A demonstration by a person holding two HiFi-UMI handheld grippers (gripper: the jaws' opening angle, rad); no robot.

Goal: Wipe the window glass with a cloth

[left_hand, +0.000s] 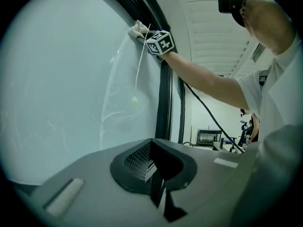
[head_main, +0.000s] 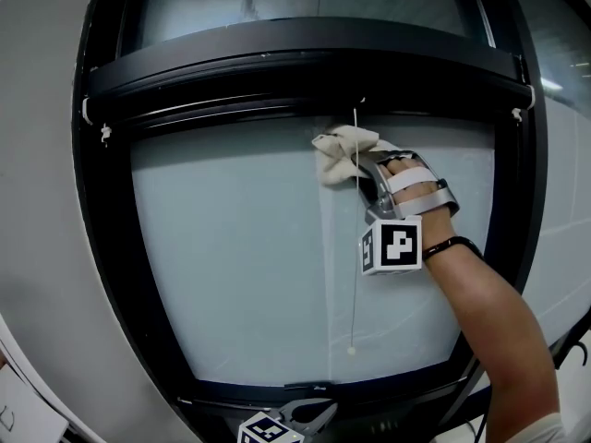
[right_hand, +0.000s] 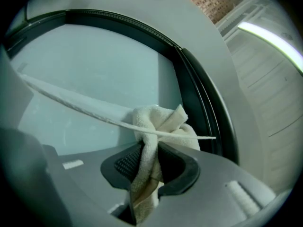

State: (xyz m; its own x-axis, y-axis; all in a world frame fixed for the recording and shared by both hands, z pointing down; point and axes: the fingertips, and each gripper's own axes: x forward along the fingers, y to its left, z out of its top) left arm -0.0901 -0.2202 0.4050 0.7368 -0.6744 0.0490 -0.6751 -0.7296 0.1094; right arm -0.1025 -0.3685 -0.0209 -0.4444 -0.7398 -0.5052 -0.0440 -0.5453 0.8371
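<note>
A cream cloth (head_main: 340,154) is pressed against the frosted window glass (head_main: 240,257) near the top of the pane, right of centre. My right gripper (head_main: 362,169) is shut on the cloth (right_hand: 158,131), which bunches out past the jaws. A thin white blind wand (head_main: 355,247) hangs down the glass just in front of the cloth. My left gripper (head_main: 309,417) sits low at the bottom frame, its jaws closed together with nothing between them. In the left gripper view the cloth (left_hand: 138,30) shows far up against the pane.
A black window frame (head_main: 305,49) surrounds the pane, with a thick crossbar above it. The wand ends in a small knob (head_main: 351,350) low on the glass. A black cable (left_hand: 208,112) trails from the right arm. Grey wall (head_main: 37,201) lies to the left.
</note>
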